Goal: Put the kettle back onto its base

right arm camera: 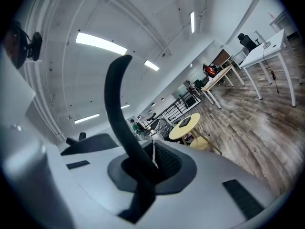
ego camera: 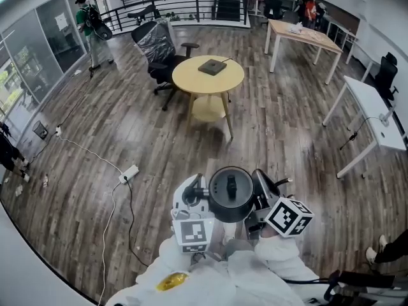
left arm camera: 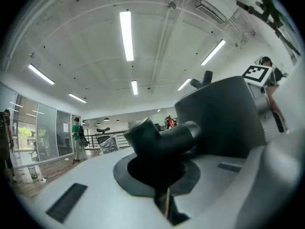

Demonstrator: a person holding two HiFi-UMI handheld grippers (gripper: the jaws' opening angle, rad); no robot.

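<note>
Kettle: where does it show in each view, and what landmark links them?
Head view: kettle at bottom centre.
Left gripper view: body right of centre, spout at centre.
Right gripper view: its curved handle, centre-left.
Shared landmark: plastic-wrapped chair, small at left and at mid-frame.

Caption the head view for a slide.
Left gripper and right gripper hold a black kettle; dark square base on round yellow table.

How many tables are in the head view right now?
3: a round yellow table straight ahead, a wooden table at the far right, and a white table along the right wall. Others may be out of frame.
</note>
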